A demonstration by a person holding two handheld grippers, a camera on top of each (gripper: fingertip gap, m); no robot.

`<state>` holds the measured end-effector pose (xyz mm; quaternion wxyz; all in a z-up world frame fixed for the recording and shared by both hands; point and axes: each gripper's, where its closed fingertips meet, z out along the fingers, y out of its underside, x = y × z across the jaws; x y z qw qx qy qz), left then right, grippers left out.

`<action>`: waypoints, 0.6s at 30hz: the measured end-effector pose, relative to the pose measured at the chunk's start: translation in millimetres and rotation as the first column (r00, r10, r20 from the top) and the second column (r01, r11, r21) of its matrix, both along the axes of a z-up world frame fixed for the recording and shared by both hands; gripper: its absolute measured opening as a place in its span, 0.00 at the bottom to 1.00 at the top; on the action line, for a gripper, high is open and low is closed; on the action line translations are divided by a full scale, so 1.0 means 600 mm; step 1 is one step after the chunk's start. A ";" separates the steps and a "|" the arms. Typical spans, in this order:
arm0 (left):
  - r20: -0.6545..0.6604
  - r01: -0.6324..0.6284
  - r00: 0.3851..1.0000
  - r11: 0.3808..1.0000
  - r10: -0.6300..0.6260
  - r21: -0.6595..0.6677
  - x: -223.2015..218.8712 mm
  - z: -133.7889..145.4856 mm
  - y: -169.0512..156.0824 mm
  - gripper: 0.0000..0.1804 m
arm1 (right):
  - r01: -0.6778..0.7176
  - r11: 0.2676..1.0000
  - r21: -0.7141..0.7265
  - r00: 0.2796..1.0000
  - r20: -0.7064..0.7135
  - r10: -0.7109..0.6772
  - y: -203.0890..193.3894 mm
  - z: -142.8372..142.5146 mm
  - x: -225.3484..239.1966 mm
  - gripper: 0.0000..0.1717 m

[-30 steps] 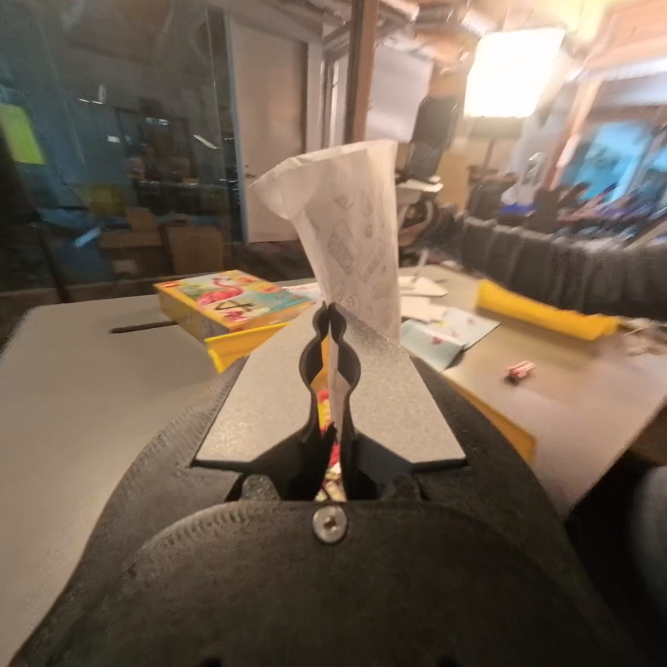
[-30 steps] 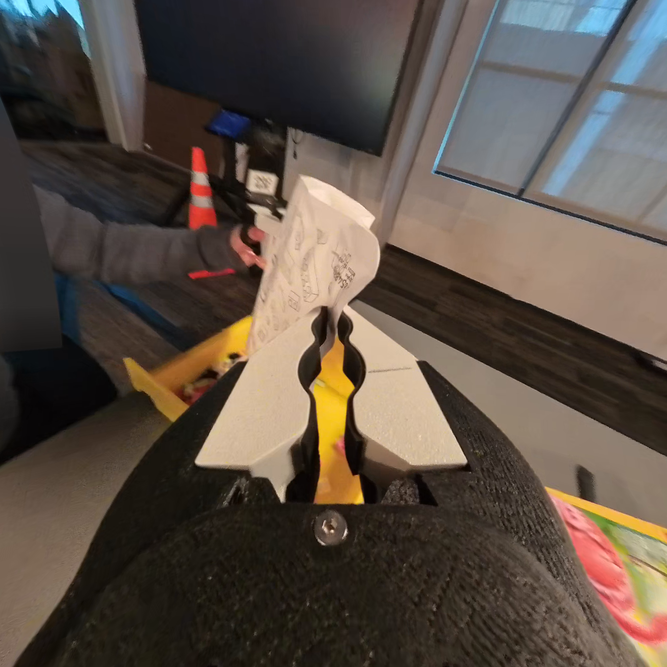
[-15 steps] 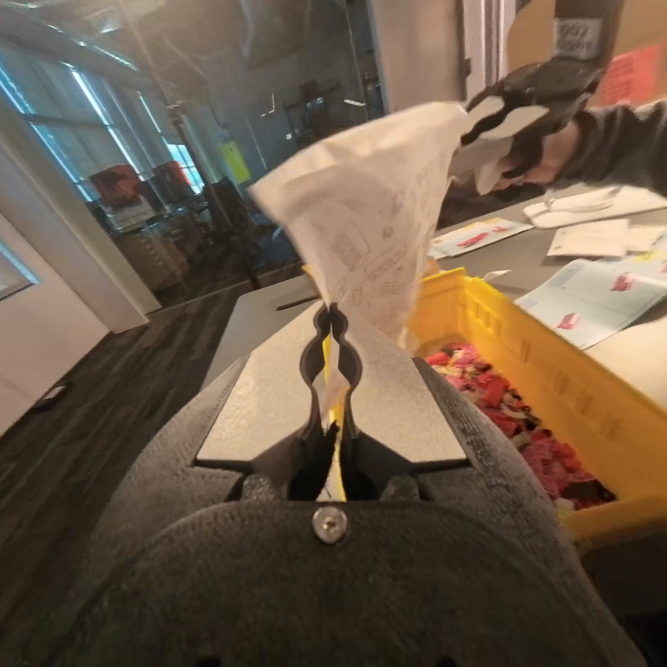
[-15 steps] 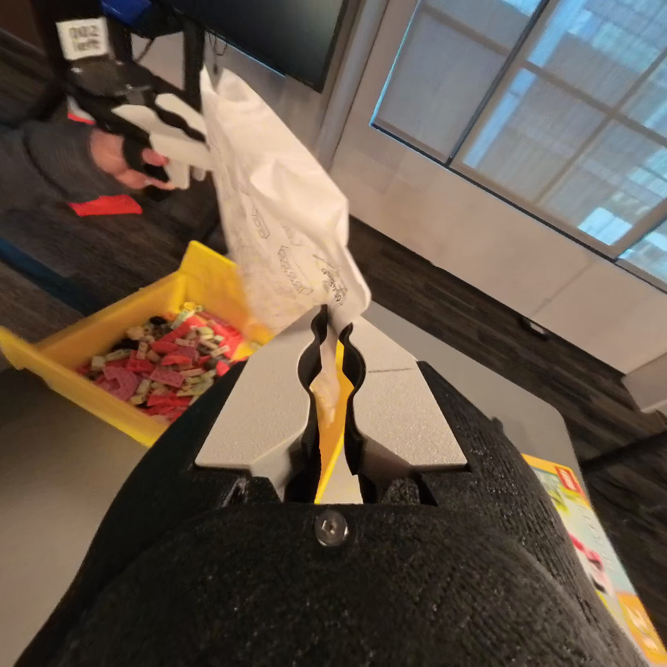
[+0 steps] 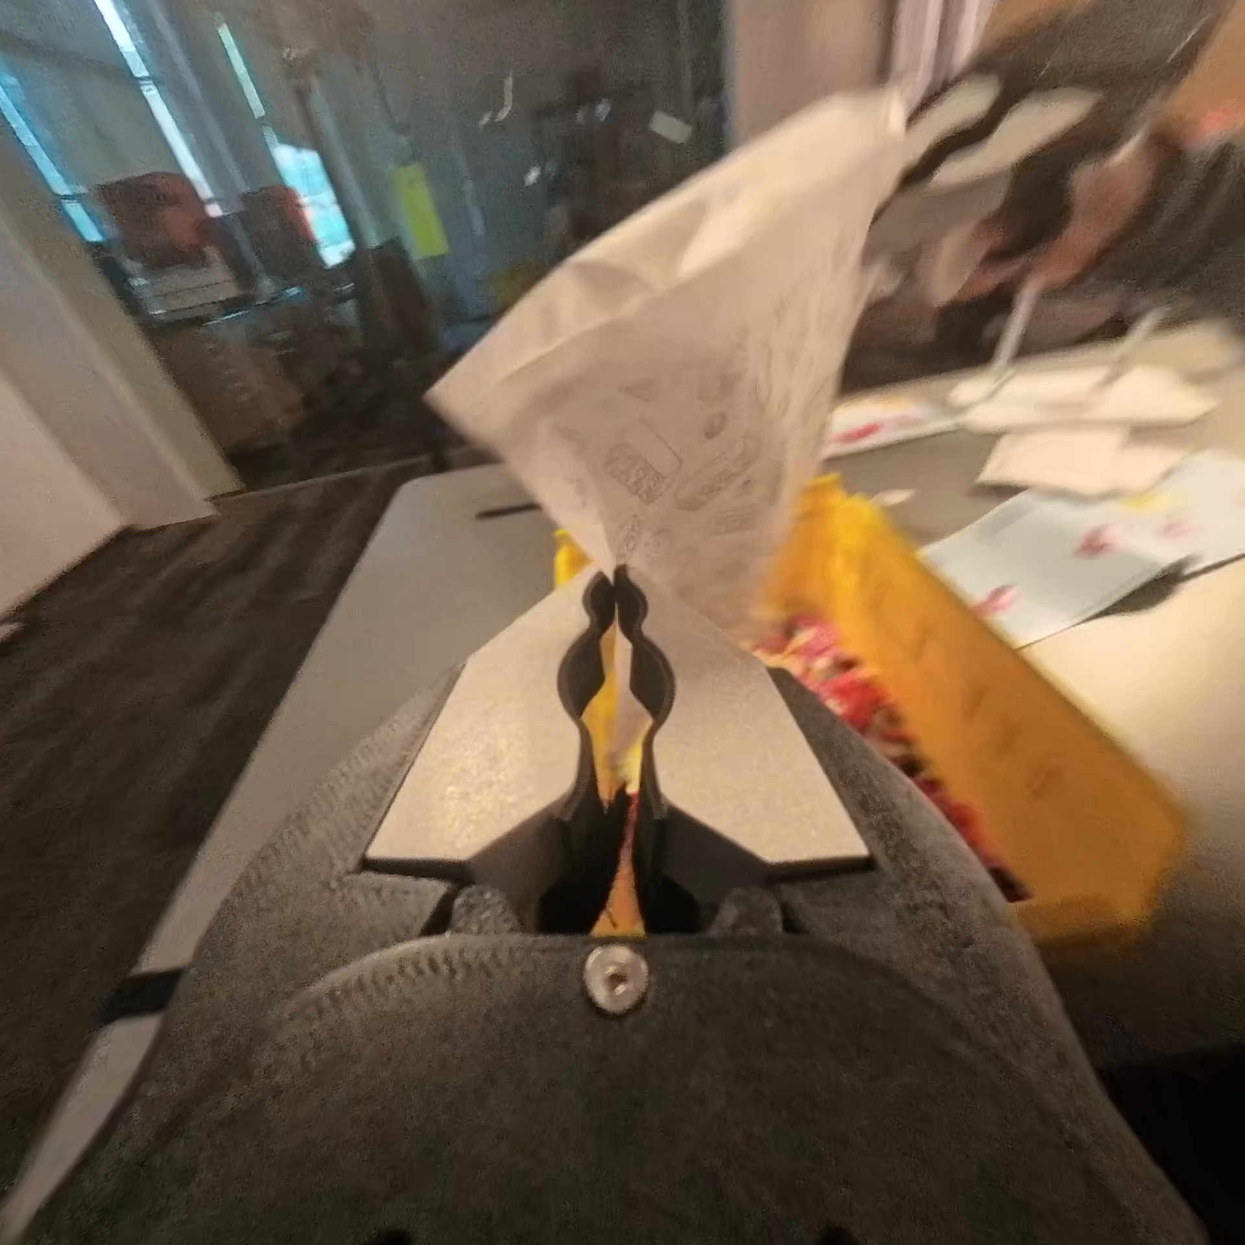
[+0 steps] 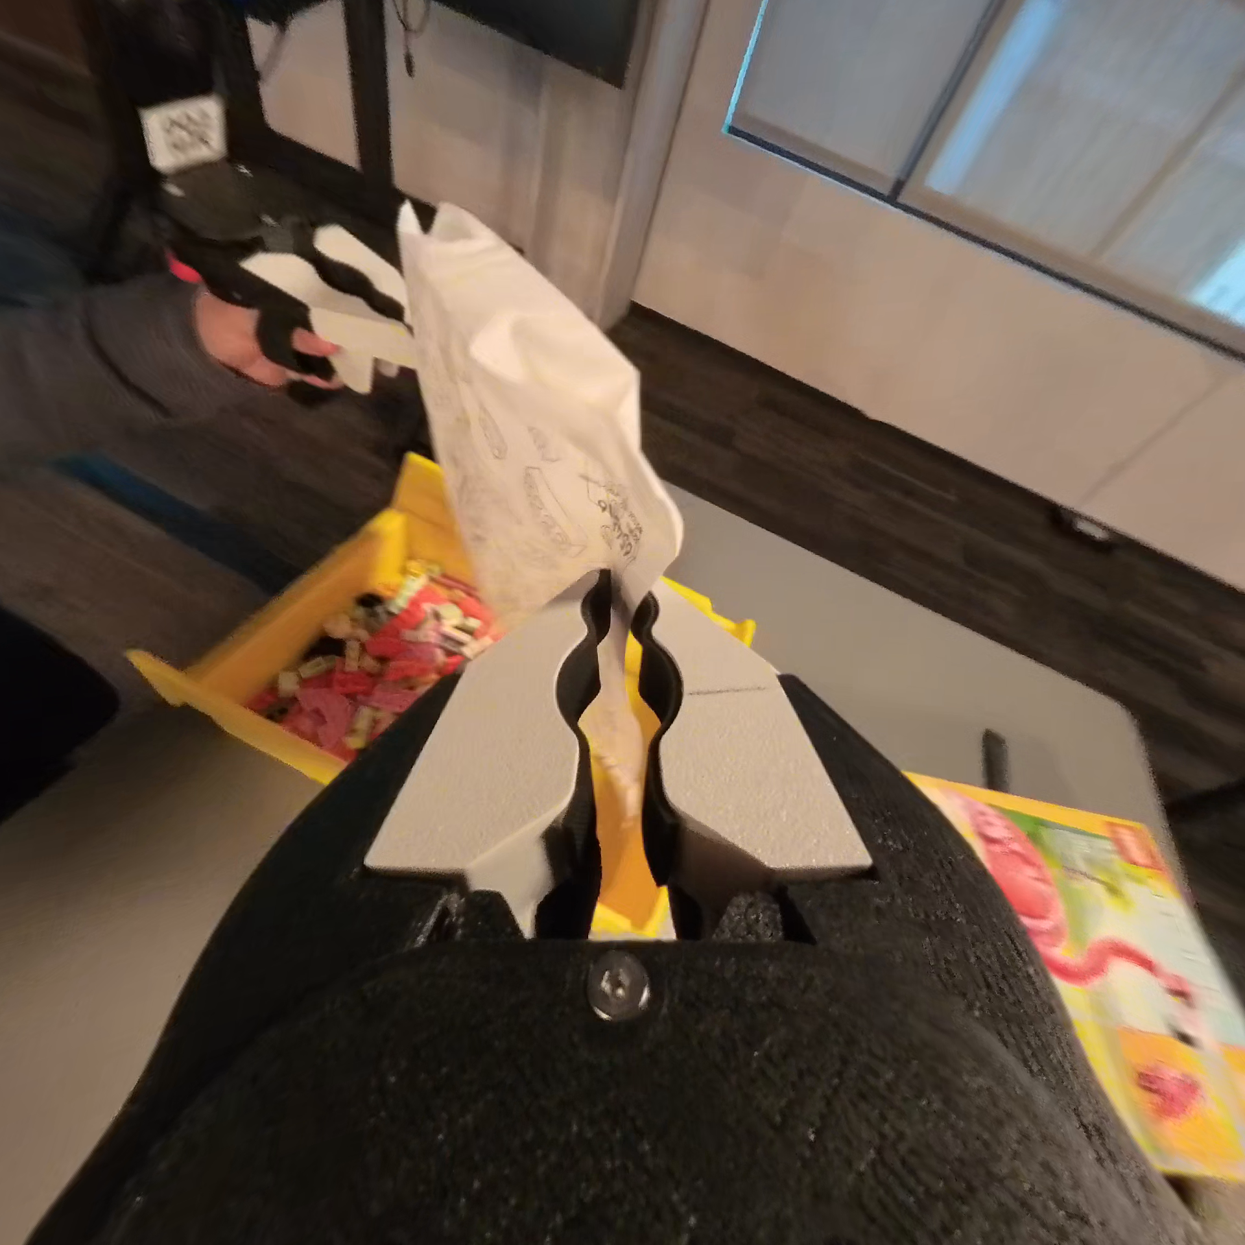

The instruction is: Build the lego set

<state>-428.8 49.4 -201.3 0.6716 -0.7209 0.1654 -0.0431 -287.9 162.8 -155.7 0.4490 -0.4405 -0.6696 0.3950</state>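
White paper bag (image 6: 532,438), printed with faint line drawings, is held up in the air between the two grippers, above the yellow bin (image 6: 269,647). One corner of it is clamped in the left gripper (image 5: 616,579), whose dark fingers (image 5: 593,606) are seen pressed together on the paper at their tips. The opposite end is pinched by the right gripper (image 6: 623,593), its fingers (image 6: 593,620) closed on a strip of the bag that runs down between them. In the right wrist view the left gripper (image 6: 397,316) is seen farther off, gripped by a hand (image 6: 263,343) in a grey sleeve (image 6: 101,364), with its light fingers against the bag's upper edge. In the left wrist view the right gripper (image 5: 943,114) is badly blurred at the bag's far top corner. Below the bag, the bin is filled with small red, pink and pale toy bricks (image 6: 377,667) and rests on the grey desk (image 6: 101,842). A colourful box (image 6: 1105,956) with a pink bird picture lies flat on the desk just right of the right gripper. Loose sheets and booklets (image 5: 1091,539) are scattered on the desk beyond the bin. Dark wood flooring (image 6: 876,485) and windows (image 6: 1010,101) are seen behind.
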 end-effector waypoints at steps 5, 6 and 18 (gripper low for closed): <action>-0.071 0.028 0.997 1.000 -0.029 -0.007 0.030 -0.006 0.002 0.00 | -0.013 0.998 0.063 0.999 -0.031 0.015 -0.028 0.010 -0.011 0.02; -0.063 -0.016 0.998 1.000 0.017 0.013 0.007 0.001 -0.001 0.00 | 0.005 0.998 0.069 1.000 -0.020 -0.004 -0.015 0.009 -0.002 0.02; 0.052 0.305 0.950 0.950 -0.309 0.065 0.041 0.102 -0.030 0.00 | -0.171 0.975 -0.139 0.985 -0.008 0.171 -0.030 0.060 0.063 0.02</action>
